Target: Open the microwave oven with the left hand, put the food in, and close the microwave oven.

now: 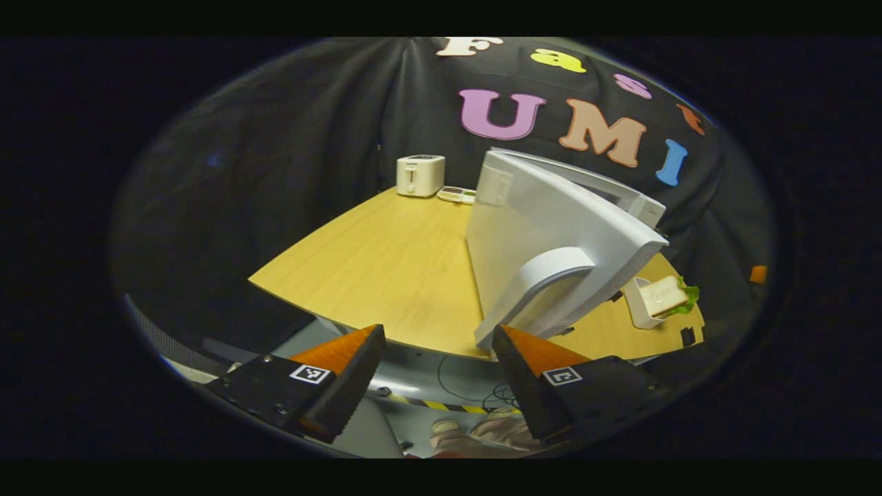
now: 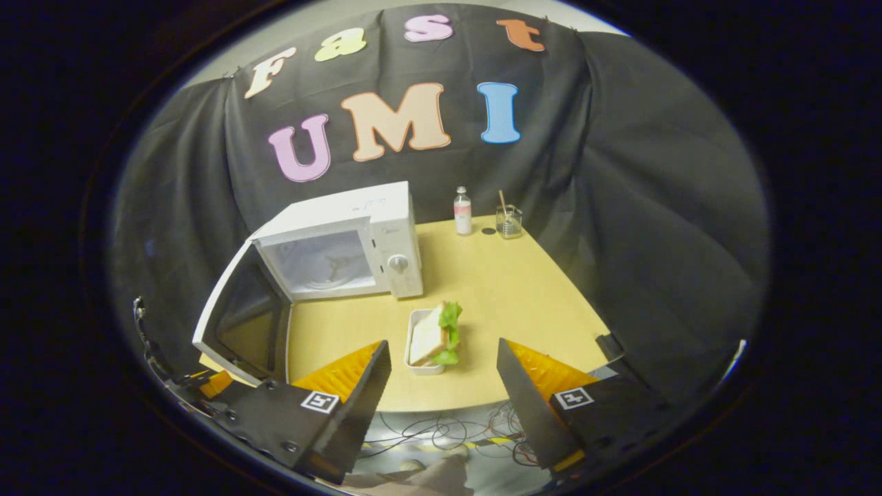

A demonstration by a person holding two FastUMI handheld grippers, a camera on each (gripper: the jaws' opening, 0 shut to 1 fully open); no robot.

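Left gripper [image 1: 437, 368] has fingers spread wide, nothing btwn them; in left gripper view it sits off the near edge of the light wooden tabletop [image 1: 386, 269], just in front of the white microwave door [image 1: 544, 241], whose curved white handle [image 1: 537, 282] is right above the right finger's tip, contact can't be told. White boxy microwave oven [image 2: 351, 238] stands at table's back-left in right gripper view, door swung fully open toward the near edge, pale cavity w/ turntable exposed. Food = sandwich w/ green lettuce in a small white rectangular tray [image 2: 431, 337], on the table in front of the microwave's control panel, outside the cavity. Right gripper [image 2: 444, 382] also released, fingers apart w/ the tray just beyond the gap, not touching. White toaster [image 1: 420, 174] at far table edge in left gripper view; small clear bottle w/ pink label [image 2: 462, 211] and glass jar w/ stick [image 2: 508, 222] at far edge in right gripper view.
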